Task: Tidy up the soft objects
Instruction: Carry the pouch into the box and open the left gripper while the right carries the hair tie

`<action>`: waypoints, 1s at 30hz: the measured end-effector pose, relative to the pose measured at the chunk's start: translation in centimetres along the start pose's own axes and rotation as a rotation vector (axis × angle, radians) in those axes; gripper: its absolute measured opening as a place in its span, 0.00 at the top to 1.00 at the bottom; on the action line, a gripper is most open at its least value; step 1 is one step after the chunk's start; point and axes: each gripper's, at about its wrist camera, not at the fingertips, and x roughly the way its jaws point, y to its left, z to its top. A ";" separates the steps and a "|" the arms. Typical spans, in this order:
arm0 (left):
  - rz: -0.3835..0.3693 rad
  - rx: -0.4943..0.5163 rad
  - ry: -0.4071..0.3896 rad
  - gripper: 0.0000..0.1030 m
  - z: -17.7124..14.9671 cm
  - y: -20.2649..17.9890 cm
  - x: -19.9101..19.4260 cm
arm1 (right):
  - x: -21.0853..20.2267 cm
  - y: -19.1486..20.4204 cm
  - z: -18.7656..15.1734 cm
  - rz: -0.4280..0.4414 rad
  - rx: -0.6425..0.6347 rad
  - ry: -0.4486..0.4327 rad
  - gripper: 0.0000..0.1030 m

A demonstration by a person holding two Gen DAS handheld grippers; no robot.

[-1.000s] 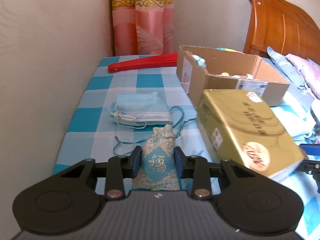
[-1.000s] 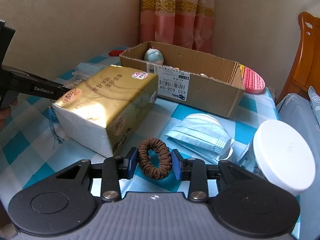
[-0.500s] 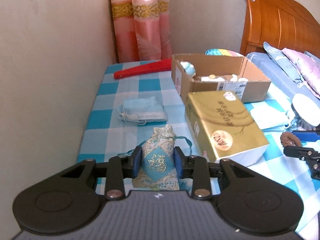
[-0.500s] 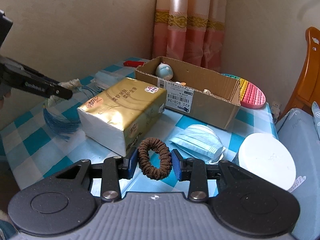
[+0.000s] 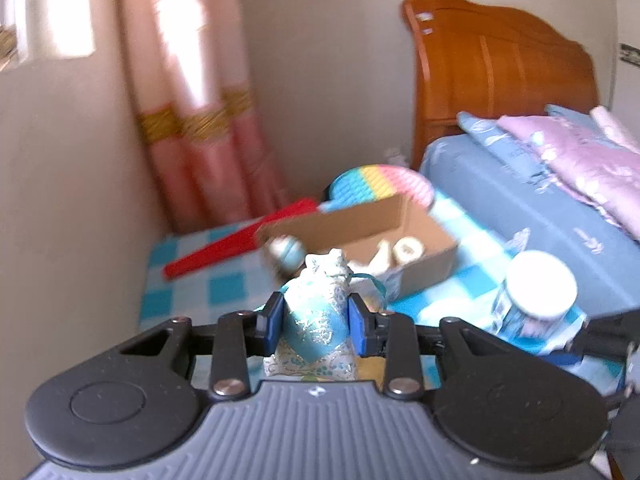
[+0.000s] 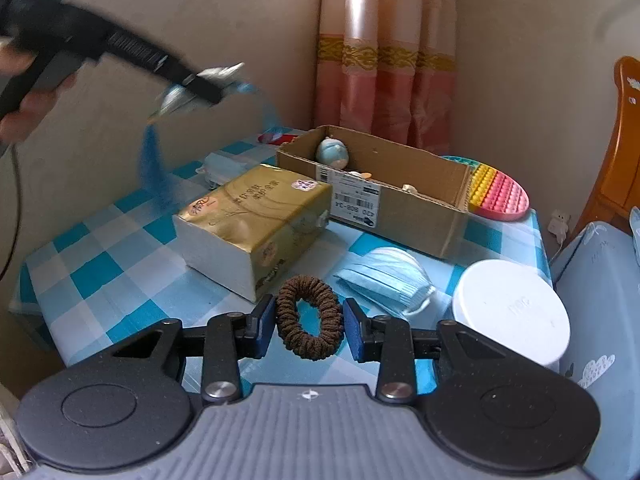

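While both tools occupy the lower half of their frames, the left gripper [image 5: 316, 322] is clenched on an embroidered sachet pouch [image 5: 314, 312], blue pads pressing either flank, gathered neck pointing up toward frame centre; picture blurred. Seen from the right wrist view, that same left gripper [image 6: 200, 88] sits at upper left, raised clear of the table, with the pouch's blue tassel [image 6: 154, 168] hanging below it.

Right gripper [image 6: 308, 326]: grasping a brown hair scrunchie [image 6: 309, 323], held upright between the blue pads at lower centre, above the checked tablecloth [image 6: 100, 248].

Items beyond, nearest first, right wrist view:
- gold tissue pack [image 6: 256, 220], left of centre, flat on the cloth
- blue face mask [image 6: 386, 280], folded, just right of the scrunchie
- white-lidded jar [image 6: 510, 312], right edge, beside the mask
- second blue mask [image 6: 224, 166], behind the tissue pack
- cardboard box [image 6: 400, 208], open-topped, centre frame, barcode label on its near wall; holds a pale blue round soft toy [image 6: 333, 152] at its left end, plus small pale items too small to identify
- rainbow pop-it mat [image 6: 498, 190], touching the box's right end
- red flat object [image 6: 274, 138], partly hidden behind the box's left corner
- pink curtain [image 6: 384, 60] with gold band, top centre
- wooden headboard [image 5: 500, 76], upper right of left wrist view, blue and pink bedding [image 5: 560, 168] beneath it
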 end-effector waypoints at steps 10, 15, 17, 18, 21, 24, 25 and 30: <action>-0.072 0.204 -0.016 0.69 7.7 -4.5 6.5 | -1.1 -1.6 -0.6 -0.019 0.046 -0.015 0.60; -0.085 0.274 -0.004 0.69 9.9 -6.2 10.2 | -1.1 -2.6 -0.6 -0.030 0.076 -0.017 0.60; -0.093 0.300 0.011 0.69 10.1 -6.9 11.9 | -1.0 -3.0 -0.7 -0.036 0.085 -0.012 0.60; -0.095 0.313 0.019 0.69 10.1 -7.1 12.6 | -0.9 -3.1 -0.7 -0.039 0.088 -0.009 0.60; -0.085 0.337 0.041 0.60 10.1 -7.6 14.7 | -0.8 -3.6 -0.7 -0.049 0.096 -0.005 0.60; -0.079 0.327 0.068 0.44 9.5 -7.7 16.2 | -0.7 -4.0 -0.6 -0.059 0.106 -0.004 0.60; -0.083 0.316 0.076 0.33 9.2 -7.6 16.5 | -0.7 -4.1 -0.6 -0.061 0.110 -0.003 0.60; -0.070 0.290 0.064 0.18 8.3 -7.0 15.6 | -0.7 -4.0 -0.4 -0.065 0.103 -0.001 0.60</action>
